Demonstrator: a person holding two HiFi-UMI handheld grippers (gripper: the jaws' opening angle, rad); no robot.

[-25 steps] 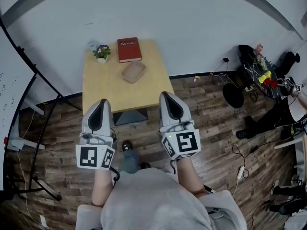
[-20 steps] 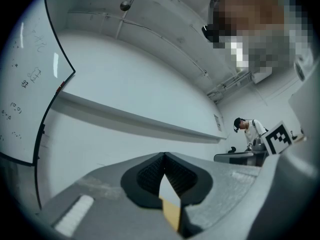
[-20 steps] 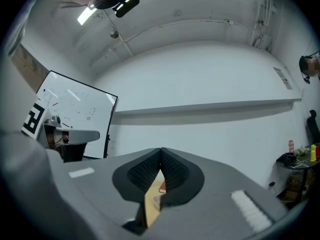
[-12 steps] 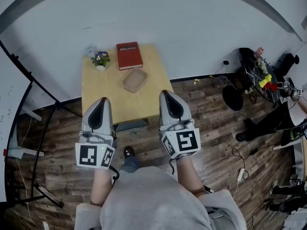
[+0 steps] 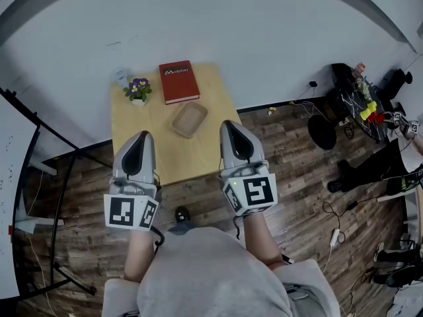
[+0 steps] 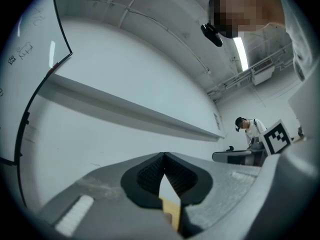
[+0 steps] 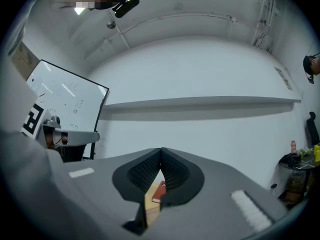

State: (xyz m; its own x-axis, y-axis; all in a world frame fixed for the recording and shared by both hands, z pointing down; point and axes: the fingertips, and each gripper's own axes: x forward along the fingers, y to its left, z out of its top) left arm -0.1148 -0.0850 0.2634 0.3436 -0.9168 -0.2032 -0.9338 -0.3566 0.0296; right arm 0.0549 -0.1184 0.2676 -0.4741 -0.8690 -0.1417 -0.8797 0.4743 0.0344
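Head view: the wooden bench [image 5: 149, 114] now sits lower and nearer in the frame than a second ago, so you have closed on it. Both grippers now overlap its near edge instead of stopping short of it. The largest item on it, the red book [image 5: 179, 82], lies flat at the far edge against the wall. The tan shallow dish [image 5: 189, 119] lies just in front of the book, apart from it. The small potted flower [image 5: 137, 90] stands left of the book, with a clear glass [image 5: 120, 76] just behind it at the far left corner. None of the four has shifted on the bench. Your right gripper [image 5: 230, 127] is nearest the dish, to its right and short of it, not touching. Your left gripper [image 5: 139, 139] is over bare wood on the near left, well apart from the flower. Left gripper view: the fingers [image 6: 150, 176] are pressed together at the tip with nothing between them, unchanged. Right gripper view: the fingers [image 7: 175, 171] are likewise pressed together and empty. Only bench wood and the book show through the gap below. Both gripper views look mostly at the wall, so height above the bench cannot be judged.
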